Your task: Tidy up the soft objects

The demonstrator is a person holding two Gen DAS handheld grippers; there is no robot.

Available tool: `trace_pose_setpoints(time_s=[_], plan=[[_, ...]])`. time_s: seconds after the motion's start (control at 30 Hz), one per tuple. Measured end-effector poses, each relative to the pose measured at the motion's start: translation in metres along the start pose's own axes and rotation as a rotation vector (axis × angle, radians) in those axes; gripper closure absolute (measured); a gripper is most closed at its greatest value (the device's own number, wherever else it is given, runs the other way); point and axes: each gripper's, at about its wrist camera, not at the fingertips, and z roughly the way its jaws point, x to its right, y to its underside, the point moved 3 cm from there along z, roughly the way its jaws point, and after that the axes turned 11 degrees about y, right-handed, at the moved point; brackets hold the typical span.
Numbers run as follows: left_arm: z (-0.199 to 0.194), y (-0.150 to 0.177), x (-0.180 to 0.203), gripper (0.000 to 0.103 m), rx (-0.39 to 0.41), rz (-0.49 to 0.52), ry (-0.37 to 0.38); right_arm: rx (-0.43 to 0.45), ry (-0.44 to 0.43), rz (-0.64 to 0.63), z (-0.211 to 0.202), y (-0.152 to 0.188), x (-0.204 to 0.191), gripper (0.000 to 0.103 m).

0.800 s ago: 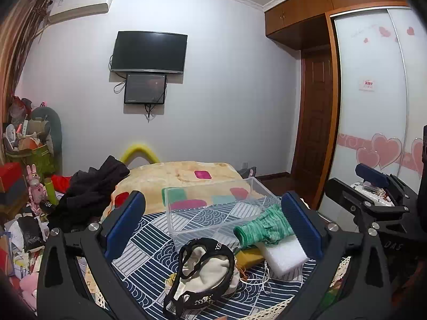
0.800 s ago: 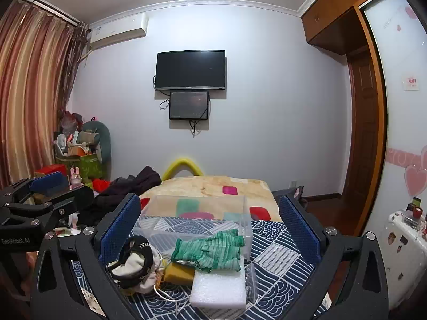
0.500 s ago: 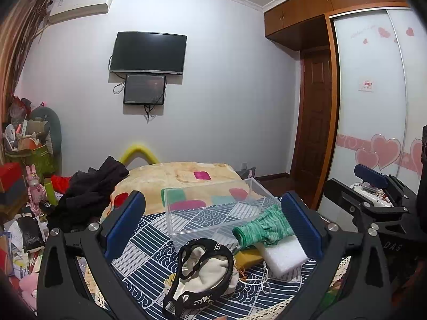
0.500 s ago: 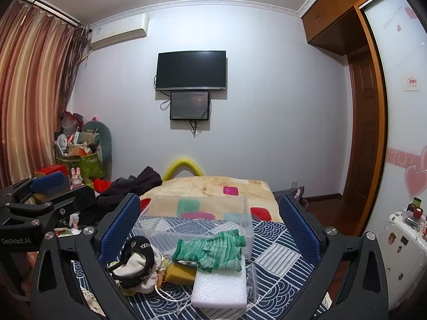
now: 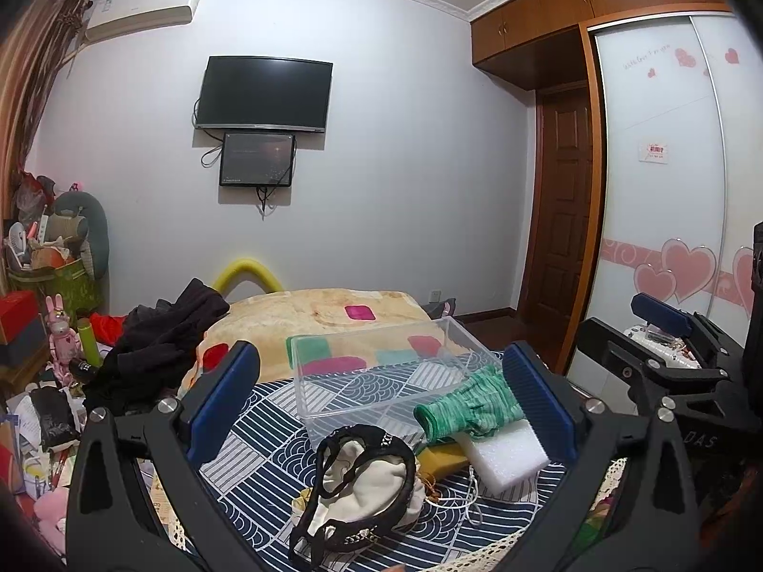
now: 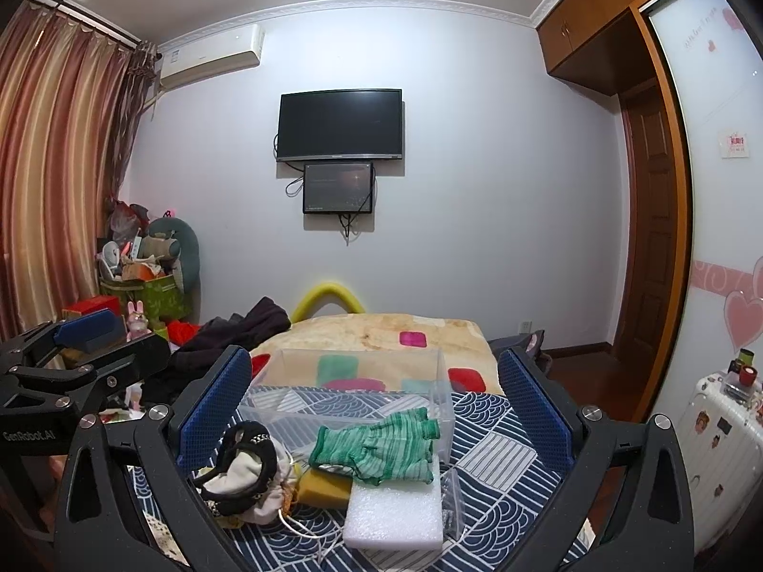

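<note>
Both claws hang wide open and hold nothing: the left claw [image 5: 381, 400] and the right claw [image 6: 374, 400] each frame the small heap of soft things on the patterned bedspread [image 6: 496, 434] without touching any of it. The green knitted glove [image 6: 376, 448] lies on top of the white foam block [image 6: 393, 507], its long axis running roughly crosswise to the right claw's fingers, cuff toward the left and fingertips toward the right, resting against the near wall of the clear plastic box [image 6: 353, 381]. In the right view the glove sits almost dead centre between the blue pads [image 6: 212, 410], straight ahead and low, so that claw looks the nearer and better lined up for it. In the left view the same glove [image 5: 469, 407] lies off to the right, close beside the right-hand pad, while the black-and-cream cloth bundle [image 5: 365, 484] sits centred and close below. A yellow sponge [image 6: 322, 484] peeks out between the bundle and the foam. My judgement is that the glove suits the right claw, which would need to come down and forward, and the bundle suits the left. The box appears empty, just behind the heap.
</note>
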Motion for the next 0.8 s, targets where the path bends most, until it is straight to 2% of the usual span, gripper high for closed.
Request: trace_pose_setpoints(time_s=[0.8], plan=[[-0.0014, -0.0003, 0.001, 0.0, -0.002, -0.002, 0.017, 0.003, 0.002, -0.002, -0.0001, 0.0015, 0.0015, 0.0]])
